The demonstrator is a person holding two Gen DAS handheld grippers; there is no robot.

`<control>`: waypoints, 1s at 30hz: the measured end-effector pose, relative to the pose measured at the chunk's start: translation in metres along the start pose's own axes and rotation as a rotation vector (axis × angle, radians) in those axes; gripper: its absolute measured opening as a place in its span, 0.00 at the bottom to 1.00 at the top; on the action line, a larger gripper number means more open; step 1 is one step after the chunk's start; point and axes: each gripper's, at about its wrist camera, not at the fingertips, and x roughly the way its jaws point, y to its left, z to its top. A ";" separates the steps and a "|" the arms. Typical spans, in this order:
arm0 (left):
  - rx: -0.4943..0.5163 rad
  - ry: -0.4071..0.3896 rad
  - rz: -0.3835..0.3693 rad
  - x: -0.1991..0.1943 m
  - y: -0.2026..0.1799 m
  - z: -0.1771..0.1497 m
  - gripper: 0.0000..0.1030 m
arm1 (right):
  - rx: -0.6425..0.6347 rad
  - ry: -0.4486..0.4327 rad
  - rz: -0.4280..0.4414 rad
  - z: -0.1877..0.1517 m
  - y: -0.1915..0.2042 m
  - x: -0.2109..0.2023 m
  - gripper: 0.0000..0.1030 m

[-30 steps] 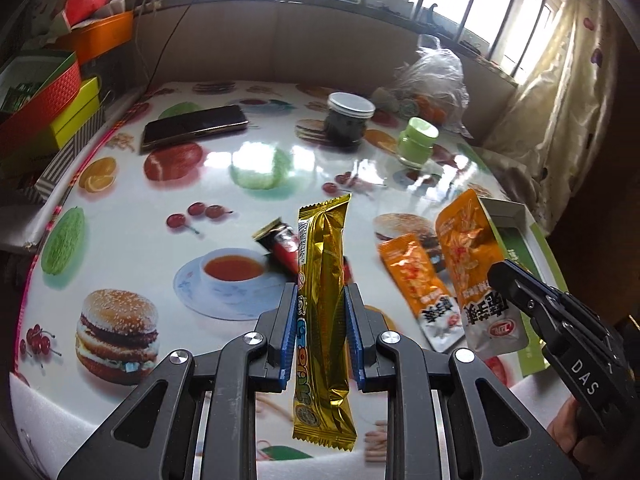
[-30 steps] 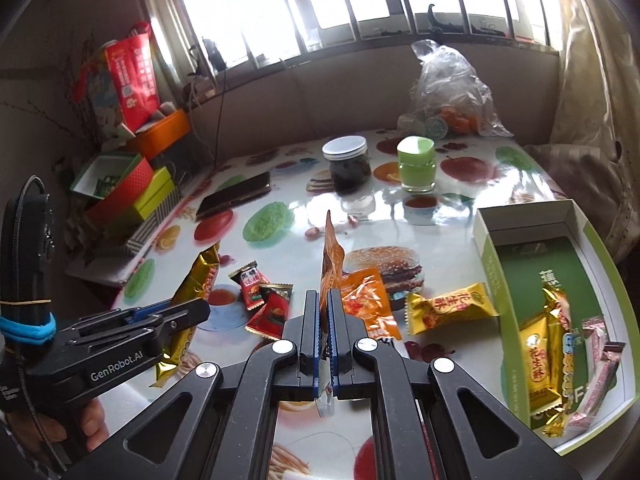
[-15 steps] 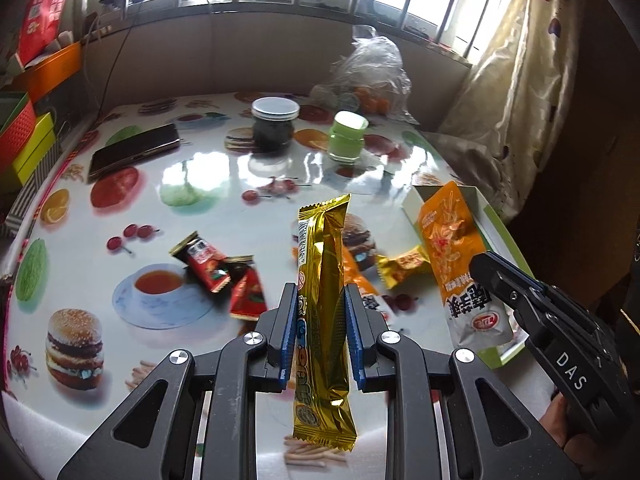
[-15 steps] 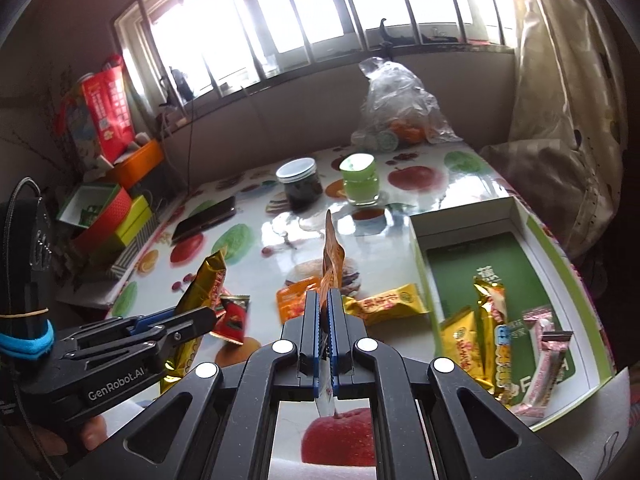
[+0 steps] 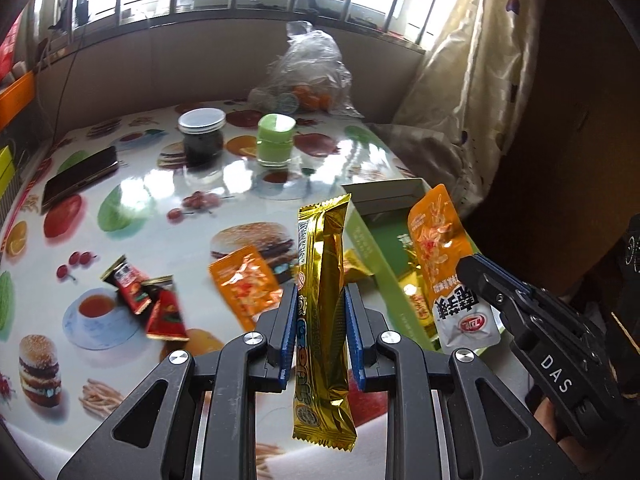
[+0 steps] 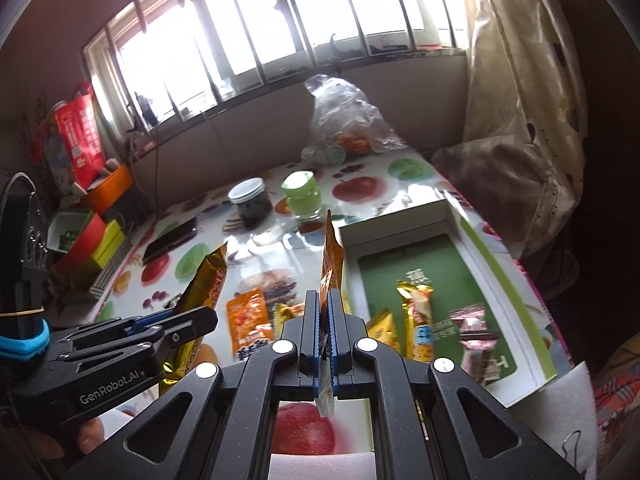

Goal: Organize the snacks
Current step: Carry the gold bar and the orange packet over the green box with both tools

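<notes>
My left gripper (image 5: 321, 300) is shut on a long gold snack bar (image 5: 323, 296) and holds it upright above the table. My right gripper (image 6: 324, 300) is shut on an orange snack packet (image 6: 332, 254), seen edge-on; the same packet (image 5: 444, 256) shows flat in the left wrist view, over the green-bottomed box (image 6: 452, 264). The box holds several wrapped snacks, among them a pink one (image 6: 474, 330). Another orange packet (image 5: 246, 280), two red packets (image 5: 148, 300) and a small yellow one (image 6: 286, 312) lie on the table.
A dark jar with a white lid (image 5: 202, 136), a green jar (image 5: 276, 140), a black phone (image 5: 78, 178) and a clear plastic bag (image 5: 310, 72) stand farther back. Coloured boxes (image 6: 92, 236) sit at the left. A curtain (image 6: 520, 120) hangs on the right.
Both grippers have moved to the right with their snacks; the box is now closer and the orange packet is over it.
</notes>
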 end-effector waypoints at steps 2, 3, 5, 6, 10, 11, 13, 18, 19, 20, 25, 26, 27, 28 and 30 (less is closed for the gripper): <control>0.009 0.005 -0.011 0.003 -0.007 0.001 0.23 | 0.010 -0.002 -0.013 0.001 -0.008 -0.003 0.04; 0.012 0.008 -0.016 0.005 -0.010 0.002 0.23 | 0.014 -0.004 -0.019 0.000 -0.011 -0.004 0.04; 0.022 0.012 -0.024 0.008 -0.017 0.003 0.23 | 0.022 -0.008 -0.032 0.001 -0.018 -0.006 0.04; 0.026 0.015 -0.027 0.010 -0.020 0.004 0.23 | 0.025 -0.009 -0.036 0.001 -0.021 -0.007 0.04; 0.039 0.023 -0.038 0.015 -0.030 0.006 0.23 | 0.037 -0.012 -0.055 0.001 -0.032 -0.009 0.04; 0.042 0.025 -0.043 0.017 -0.032 0.007 0.23 | 0.039 -0.011 -0.059 0.001 -0.033 -0.009 0.04; 0.045 0.028 -0.049 0.019 -0.035 0.008 0.23 | 0.045 -0.010 -0.068 0.001 -0.039 -0.010 0.04; 0.046 0.037 -0.067 0.029 -0.043 0.012 0.23 | 0.048 -0.005 -0.094 0.001 -0.049 -0.011 0.04; 0.048 0.041 -0.068 0.031 -0.045 0.013 0.23 | 0.049 -0.004 -0.099 0.001 -0.052 -0.011 0.04; 0.052 0.043 -0.071 0.033 -0.047 0.014 0.23 | 0.049 -0.003 -0.103 0.000 -0.054 -0.011 0.04; 0.062 0.060 -0.087 0.045 -0.057 0.015 0.23 | 0.064 0.011 -0.132 -0.002 -0.069 -0.009 0.04; 0.063 0.065 -0.089 0.048 -0.059 0.016 0.23 | 0.066 0.014 -0.137 -0.002 -0.072 -0.009 0.04; 0.063 0.072 -0.092 0.051 -0.061 0.016 0.23 | 0.068 0.018 -0.143 -0.003 -0.074 -0.008 0.04; 0.065 0.077 -0.093 0.054 -0.062 0.016 0.23 | 0.068 0.020 -0.147 -0.004 -0.076 -0.007 0.04; 0.068 0.089 -0.094 0.060 -0.065 0.015 0.23 | 0.069 0.025 -0.155 -0.005 -0.079 -0.006 0.04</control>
